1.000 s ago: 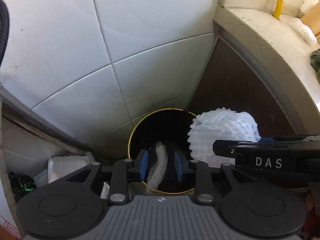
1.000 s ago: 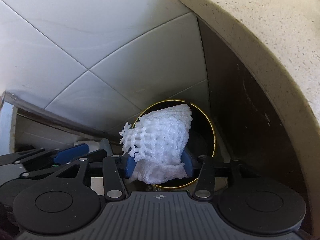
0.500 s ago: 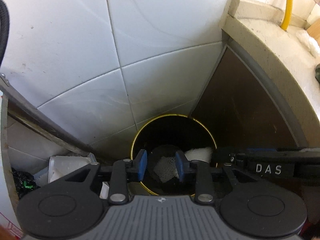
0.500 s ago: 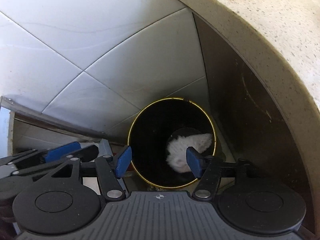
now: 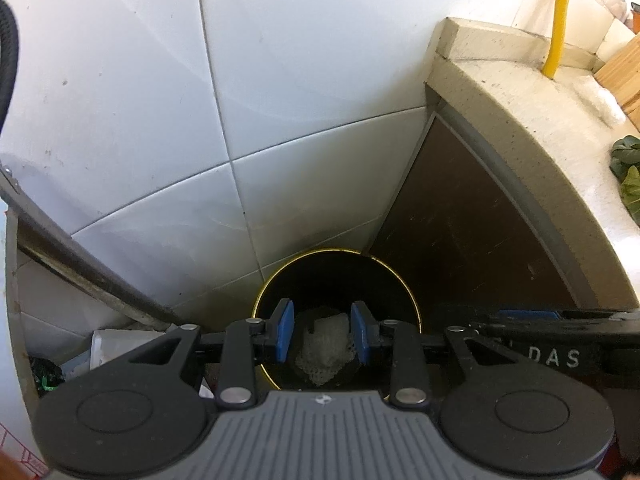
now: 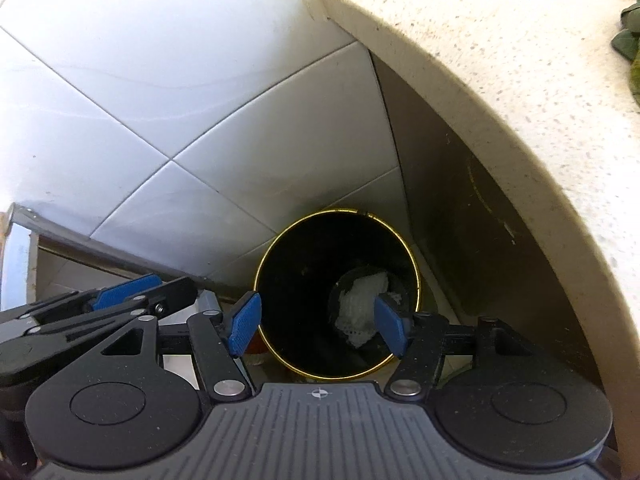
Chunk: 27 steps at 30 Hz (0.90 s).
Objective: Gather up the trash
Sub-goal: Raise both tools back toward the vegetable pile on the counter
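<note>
Trash, a crumpled white foam-net wrap (image 6: 362,306), lay at the bottom of the round black bin with gold rim (image 6: 416,280), wedged between tiled wall (image 5: 280,80) and speckled stone counter (image 6: 500,60). Right gripper (image 6: 318,324) hung over the bin mouth, jaws wide apart, empty. Left gripper (image 5: 322,336) likewise, jaws parted, holding nothing. Deposit judged done; green leafy scraps (image 5: 628,188) on counter possibly left.
</note>
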Each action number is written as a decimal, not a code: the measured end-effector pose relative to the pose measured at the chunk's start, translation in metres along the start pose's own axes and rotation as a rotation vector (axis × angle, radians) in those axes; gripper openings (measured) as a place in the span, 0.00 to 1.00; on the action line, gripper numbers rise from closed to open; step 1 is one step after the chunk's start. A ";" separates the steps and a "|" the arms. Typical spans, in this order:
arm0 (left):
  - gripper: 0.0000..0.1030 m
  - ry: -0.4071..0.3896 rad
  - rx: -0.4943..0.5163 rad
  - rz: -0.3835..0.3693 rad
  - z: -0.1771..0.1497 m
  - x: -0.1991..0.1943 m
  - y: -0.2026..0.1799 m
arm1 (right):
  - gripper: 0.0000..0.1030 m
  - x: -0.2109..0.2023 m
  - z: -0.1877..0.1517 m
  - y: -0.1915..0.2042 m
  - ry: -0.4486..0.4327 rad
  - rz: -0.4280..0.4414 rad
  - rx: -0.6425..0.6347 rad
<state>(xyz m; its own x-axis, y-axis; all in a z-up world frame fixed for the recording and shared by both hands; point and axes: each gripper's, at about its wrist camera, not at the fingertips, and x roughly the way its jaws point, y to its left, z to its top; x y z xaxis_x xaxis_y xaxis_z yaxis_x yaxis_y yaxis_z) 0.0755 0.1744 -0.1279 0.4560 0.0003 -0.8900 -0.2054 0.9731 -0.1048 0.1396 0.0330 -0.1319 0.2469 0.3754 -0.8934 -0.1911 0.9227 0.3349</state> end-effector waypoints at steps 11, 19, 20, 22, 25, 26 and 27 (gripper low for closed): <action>0.29 -0.049 0.010 -0.025 -0.001 -0.008 -0.002 | 0.68 -0.032 -0.010 -0.001 -0.086 -0.008 -0.007; 0.29 -0.117 0.033 -0.088 -0.001 -0.019 -0.007 | 0.68 -0.068 -0.017 -0.010 -0.183 -0.004 0.005; 0.29 -0.125 0.032 -0.095 -0.001 -0.020 -0.007 | 0.68 -0.074 -0.019 -0.011 -0.196 -0.007 0.001; 0.29 -0.137 0.039 -0.106 -0.002 -0.022 -0.008 | 0.68 -0.087 -0.021 -0.015 -0.225 -0.008 -0.004; 0.29 -0.161 0.059 -0.108 -0.004 -0.025 -0.010 | 0.69 -0.107 -0.025 -0.025 -0.268 -0.002 -0.002; 0.29 -0.172 0.064 -0.107 -0.003 -0.026 -0.010 | 0.69 -0.114 -0.026 -0.029 -0.281 -0.001 0.003; 0.29 -0.184 0.070 -0.108 -0.004 -0.027 -0.011 | 0.69 -0.121 -0.027 -0.034 -0.294 -0.001 0.007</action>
<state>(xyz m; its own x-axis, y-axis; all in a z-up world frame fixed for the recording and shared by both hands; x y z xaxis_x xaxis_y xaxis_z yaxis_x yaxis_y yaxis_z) 0.0620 0.1625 -0.1039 0.6234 -0.0690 -0.7788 -0.0894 0.9833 -0.1587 0.0906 -0.0460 -0.0433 0.5120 0.3832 -0.7688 -0.1843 0.9232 0.3374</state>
